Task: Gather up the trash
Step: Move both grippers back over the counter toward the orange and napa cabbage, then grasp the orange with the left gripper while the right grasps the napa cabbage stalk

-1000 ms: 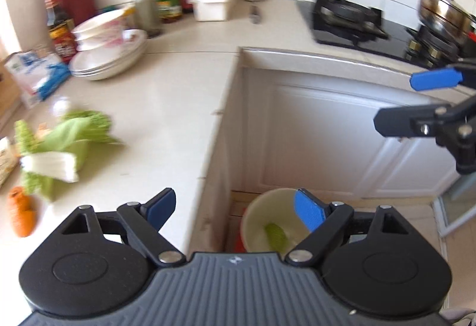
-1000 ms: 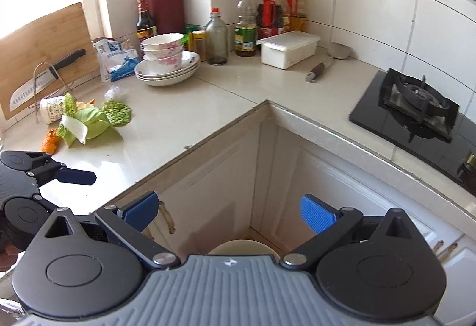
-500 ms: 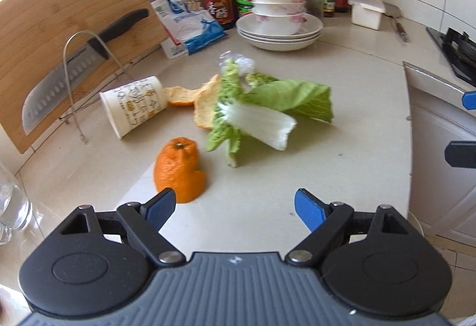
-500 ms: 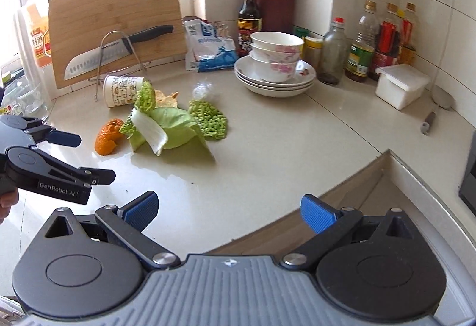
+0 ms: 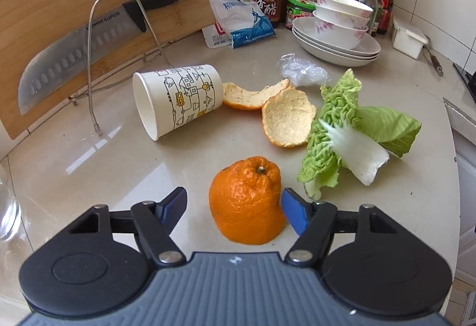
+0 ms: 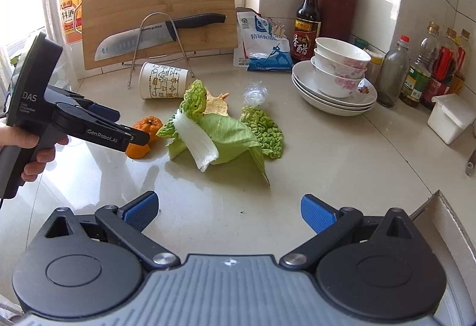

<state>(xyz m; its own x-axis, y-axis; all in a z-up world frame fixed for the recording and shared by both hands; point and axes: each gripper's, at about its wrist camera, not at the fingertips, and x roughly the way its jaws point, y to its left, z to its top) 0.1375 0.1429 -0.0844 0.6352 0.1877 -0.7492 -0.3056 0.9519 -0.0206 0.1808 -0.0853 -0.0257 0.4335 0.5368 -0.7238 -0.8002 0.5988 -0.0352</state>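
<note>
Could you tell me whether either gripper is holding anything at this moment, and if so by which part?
Nothing is held yet. The left gripper, its jaws just closing, straddles the orange peel without a firm grip; the right gripper is open over bare counter.

Our left wrist view looks steeply down, close over the orange peel (image 5: 248, 201); our right sits farther back — both share the cabbage leaves (image 6: 220, 132) and paper cup (image 5: 178, 99).

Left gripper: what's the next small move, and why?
Probably finish closing on the orange peel dome. The left gripper has it between its jaws, which have just been closing: the right pad sits at the peel's side while a gap still shows at the left pad. It stands apart from the cabbage leaves, so closing should catch nothing else.
</note>
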